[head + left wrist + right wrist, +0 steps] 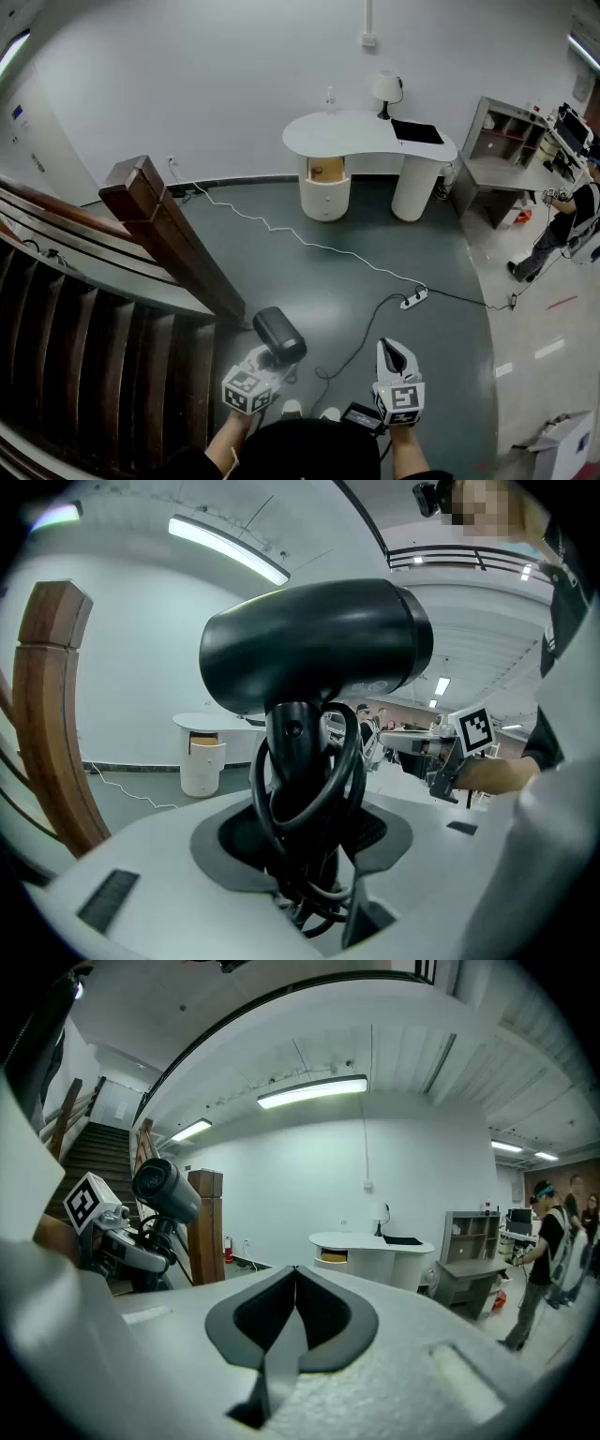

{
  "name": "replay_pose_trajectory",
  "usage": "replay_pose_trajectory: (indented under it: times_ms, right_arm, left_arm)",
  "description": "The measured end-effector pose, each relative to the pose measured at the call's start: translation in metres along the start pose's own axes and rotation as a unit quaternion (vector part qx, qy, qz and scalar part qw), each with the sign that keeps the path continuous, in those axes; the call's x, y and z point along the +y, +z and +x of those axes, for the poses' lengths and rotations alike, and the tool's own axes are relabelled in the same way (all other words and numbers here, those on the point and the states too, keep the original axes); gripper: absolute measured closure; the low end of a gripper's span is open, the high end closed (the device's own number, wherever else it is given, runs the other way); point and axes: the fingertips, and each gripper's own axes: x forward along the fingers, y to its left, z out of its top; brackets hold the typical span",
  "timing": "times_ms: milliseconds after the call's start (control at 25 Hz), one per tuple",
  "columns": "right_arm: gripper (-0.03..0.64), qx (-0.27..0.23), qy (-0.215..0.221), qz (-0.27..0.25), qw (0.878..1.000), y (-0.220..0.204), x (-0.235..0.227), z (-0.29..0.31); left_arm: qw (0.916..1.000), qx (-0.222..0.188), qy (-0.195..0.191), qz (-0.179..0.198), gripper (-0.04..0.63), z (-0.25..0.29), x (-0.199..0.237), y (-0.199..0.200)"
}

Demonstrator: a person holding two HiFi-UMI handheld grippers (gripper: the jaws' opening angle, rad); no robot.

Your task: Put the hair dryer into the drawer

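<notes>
The black hair dryer (pixel 279 335) stands upright in my left gripper (pixel 272 361), which is shut on its handle with the black cord looped round it. In the left gripper view the dryer's barrel (pixel 314 649) fills the middle above the left gripper (pixel 305 855). My right gripper (pixel 396 353) is shut with nothing in it, level beside the left one. The right gripper view shows its jaws (pixel 295 1274) meeting, and the hair dryer (pixel 166 1188) to the left. Far ahead stands the white curved desk (pixel 366 136) with a round drawer unit (pixel 325 195) under it.
A wooden stair banister (pixel 169 234) and dark steps lie at the left. A white cable and a power strip (pixel 413 299) cross the dark floor. A grey shelf desk (pixel 506 141) stands at the right. A person (pixel 562 225) is beside it.
</notes>
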Motion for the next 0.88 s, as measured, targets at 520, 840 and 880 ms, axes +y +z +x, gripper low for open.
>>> replay_pose_trajectory:
  times_ms: [520,840,880]
  right_arm:
    - [0.593,0.038,-0.024,-0.003,0.999,-0.030,0.020,0.041]
    - [0.594,0.069,-0.040,0.015,0.997,-0.053,0.032,0.053]
    - [0.594,0.069,-0.042,0.017,0.997,-0.053,0.034,0.055]
  left_arm:
    - [0.9996,-0.005,0.009,0.028,0.407,-0.018,0.072,0.002]
    - [0.9976,0.032,-0.012,0.060,0.407,-0.016,0.108,-0.019]
    - [0.9977,0.030,-0.015,0.058,0.407,-0.017,0.110,-0.019]
